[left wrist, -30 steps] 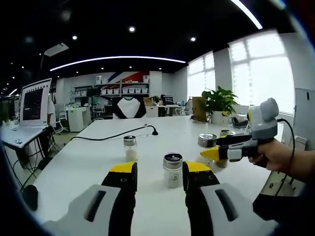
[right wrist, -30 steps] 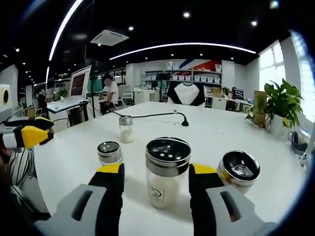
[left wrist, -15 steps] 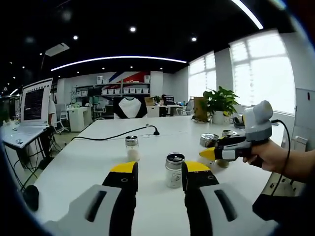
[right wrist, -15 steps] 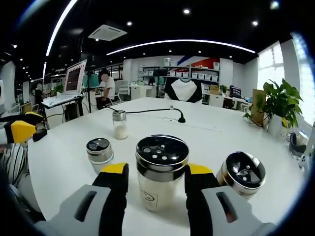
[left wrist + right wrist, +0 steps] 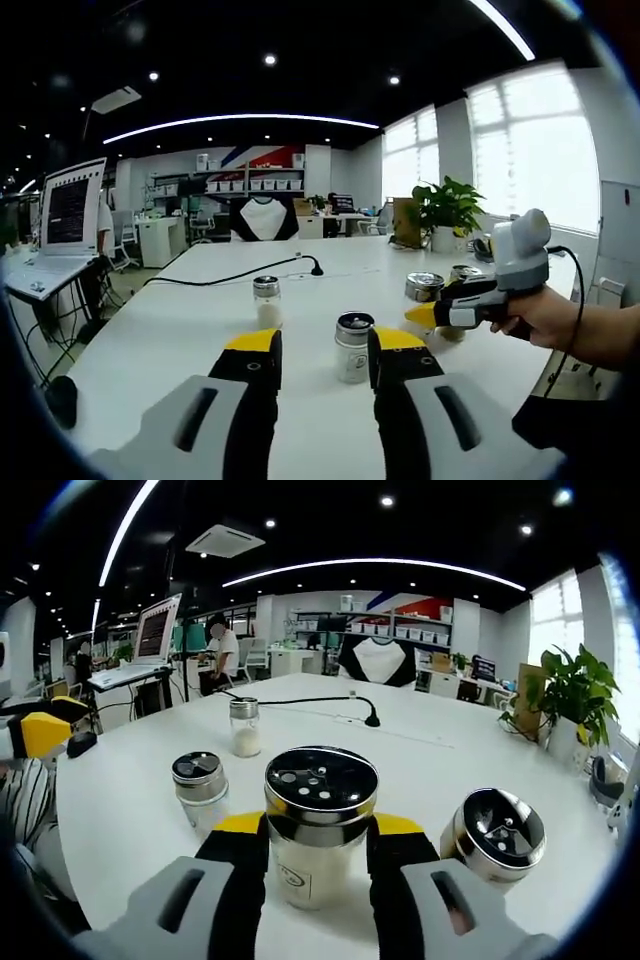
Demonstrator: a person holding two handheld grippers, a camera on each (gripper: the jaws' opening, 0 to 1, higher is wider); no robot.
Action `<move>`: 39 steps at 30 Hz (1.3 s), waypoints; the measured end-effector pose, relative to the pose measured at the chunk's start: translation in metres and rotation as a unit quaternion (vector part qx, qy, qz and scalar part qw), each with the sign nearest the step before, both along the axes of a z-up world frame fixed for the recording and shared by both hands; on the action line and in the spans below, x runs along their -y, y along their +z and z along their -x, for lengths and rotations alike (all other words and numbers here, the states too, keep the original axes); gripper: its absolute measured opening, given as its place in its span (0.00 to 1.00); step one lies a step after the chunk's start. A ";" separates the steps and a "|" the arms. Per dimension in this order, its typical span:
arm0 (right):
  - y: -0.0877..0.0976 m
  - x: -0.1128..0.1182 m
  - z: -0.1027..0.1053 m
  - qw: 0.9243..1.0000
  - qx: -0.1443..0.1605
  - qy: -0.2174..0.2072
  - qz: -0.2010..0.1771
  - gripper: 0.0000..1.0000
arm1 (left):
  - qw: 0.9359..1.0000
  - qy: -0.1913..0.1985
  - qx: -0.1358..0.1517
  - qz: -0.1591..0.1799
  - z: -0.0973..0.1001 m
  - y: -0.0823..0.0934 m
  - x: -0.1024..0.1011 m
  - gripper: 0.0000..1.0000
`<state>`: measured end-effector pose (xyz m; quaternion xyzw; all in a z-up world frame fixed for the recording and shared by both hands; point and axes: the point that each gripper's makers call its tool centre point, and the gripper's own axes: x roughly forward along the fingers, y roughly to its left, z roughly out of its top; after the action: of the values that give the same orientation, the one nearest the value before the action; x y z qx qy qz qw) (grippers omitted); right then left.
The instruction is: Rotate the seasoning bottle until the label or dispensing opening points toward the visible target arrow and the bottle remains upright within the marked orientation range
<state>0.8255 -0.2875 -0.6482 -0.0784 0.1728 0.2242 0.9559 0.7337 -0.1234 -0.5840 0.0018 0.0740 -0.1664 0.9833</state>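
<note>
1. Right hand-held gripper [image 5: 318, 832]: its yellow-tipped jaws sit against both sides of the seasoning bottle [image 5: 318, 825], so it reads as clamped on it, though how firmly cannot be judged.
2. Bottle position: upright on the white desk [image 5: 420, 755], directly between the right jaws, close to the camera.
3. Left hand-held gripper [image 5: 318, 352]: jaws apart, nothing gripped; a second shaker [image 5: 351, 346] stands just ahead, in the gap between the jaw tips.
4. Step in hand, as judged: twist the gripped bottle about its vertical axis. To do it well, keep the wrist roll level, keep the base flat on the desk and turn slowly so the glass does not slip in the pads.
5. No target arrow or marked range can be made out on the desk; alignment cannot be checked here.
6. Bottle appearance: clear glass body, pale granular fill, a small printed mark low on the front, and a dark metal lid pierced with several shaker holes.
7. Neighbours: a tilted dark-lidded jar [image 5: 496, 832] to the right of the jaws, and a smaller shaker [image 5: 244, 727] farther ahead.
</note>
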 end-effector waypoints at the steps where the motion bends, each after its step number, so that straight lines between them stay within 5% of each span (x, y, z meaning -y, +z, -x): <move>1: 0.000 -0.001 0.000 1.000 0.000 0.002 -0.001 0.37 | 1.000 -0.001 0.000 0.000 0.000 0.000 0.000 0.36; 31: 0.000 -0.008 0.006 0.999 -0.013 0.030 0.003 0.38 | 1.000 -0.004 -0.002 0.002 -0.001 0.000 0.002 0.35; 34: 0.001 -0.006 0.007 0.999 -0.017 0.023 -0.017 0.49 | 1.000 -0.004 -0.002 0.002 0.000 0.001 0.002 0.35; 39: 0.001 -0.006 0.015 0.999 -0.018 0.031 -0.002 0.47 | 1.000 -0.005 -0.002 0.001 0.000 0.000 0.002 0.35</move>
<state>0.8104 -0.2812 -0.6474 -0.0779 0.1866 0.2552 0.9455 0.7335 -0.1258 -0.5835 0.0011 0.0762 -0.1711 0.9823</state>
